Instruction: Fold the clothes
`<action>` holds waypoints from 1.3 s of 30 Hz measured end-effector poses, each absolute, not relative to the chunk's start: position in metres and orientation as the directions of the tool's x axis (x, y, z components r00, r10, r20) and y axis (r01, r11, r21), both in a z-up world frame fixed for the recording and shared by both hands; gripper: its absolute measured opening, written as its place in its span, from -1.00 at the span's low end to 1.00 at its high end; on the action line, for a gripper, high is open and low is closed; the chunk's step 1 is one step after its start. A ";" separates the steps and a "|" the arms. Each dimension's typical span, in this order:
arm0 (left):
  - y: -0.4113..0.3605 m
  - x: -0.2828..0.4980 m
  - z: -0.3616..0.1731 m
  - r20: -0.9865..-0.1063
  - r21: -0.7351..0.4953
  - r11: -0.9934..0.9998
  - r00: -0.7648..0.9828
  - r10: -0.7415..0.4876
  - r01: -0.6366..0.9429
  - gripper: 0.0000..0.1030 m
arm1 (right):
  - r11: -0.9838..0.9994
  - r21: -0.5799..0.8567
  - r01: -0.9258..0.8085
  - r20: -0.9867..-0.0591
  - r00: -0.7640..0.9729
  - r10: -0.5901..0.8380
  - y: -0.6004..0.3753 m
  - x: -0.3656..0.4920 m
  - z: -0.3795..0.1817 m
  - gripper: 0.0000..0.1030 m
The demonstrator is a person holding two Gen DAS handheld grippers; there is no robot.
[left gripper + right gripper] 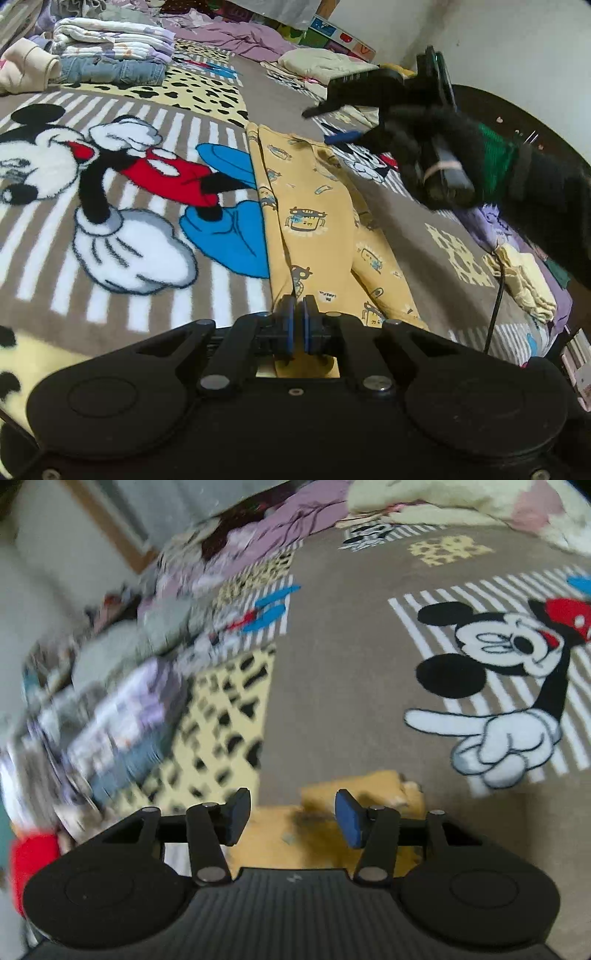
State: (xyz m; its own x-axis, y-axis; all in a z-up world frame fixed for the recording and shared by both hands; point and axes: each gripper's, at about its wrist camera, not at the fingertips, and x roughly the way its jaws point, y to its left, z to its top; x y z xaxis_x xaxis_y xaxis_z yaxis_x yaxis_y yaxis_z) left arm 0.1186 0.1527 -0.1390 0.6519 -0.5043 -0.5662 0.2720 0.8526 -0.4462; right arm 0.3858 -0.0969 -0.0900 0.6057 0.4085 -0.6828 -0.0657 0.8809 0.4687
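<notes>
Yellow printed children's pants (pixel 314 221) lie lengthwise on a Mickey Mouse blanket (pixel 110 184), folded leg over leg. My left gripper (pixel 299 325) is shut on the near end of the pants. My right gripper (pixel 334 122), held by a black-gloved hand, hovers open above the far end of the pants. In the right wrist view the right gripper (pixel 291 812) is open with the yellow pants (pixel 295 830) just below its fingers, not gripped.
A stack of folded clothes with jeans (pixel 110 51) sits at the back left. Purple bedding (pixel 236 37) and a cream garment (pixel 325 62) lie at the back. Folded pale yellow cloth (pixel 524 277) lies at right. A black cable (pixel 496 295) hangs near it.
</notes>
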 end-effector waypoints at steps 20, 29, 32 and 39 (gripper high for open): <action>0.159 0.122 -0.141 -0.573 -0.458 0.862 0.670 -0.472 0.216 -0.94 | 0.881 0.416 -0.227 -0.628 0.628 0.459 -0.092 0.360 -0.085 -0.13; 0.185 0.121 -0.144 -0.501 -0.626 0.766 0.678 -0.537 0.144 -0.94 | 0.805 0.539 -0.249 -0.590 0.571 0.571 -0.136 0.269 -0.108 -0.13; 0.195 0.121 -0.146 -0.466 -0.694 0.710 0.680 -0.567 0.117 -0.94 | 0.770 0.598 -0.223 -0.564 0.566 0.602 -0.146 0.256 -0.124 -0.13; 0.186 0.123 -0.146 -0.486 -0.693 0.712 0.654 -0.580 0.116 -0.94 | 0.686 0.699 -0.200 -0.480 0.580 0.658 -0.155 0.250 -0.140 -0.19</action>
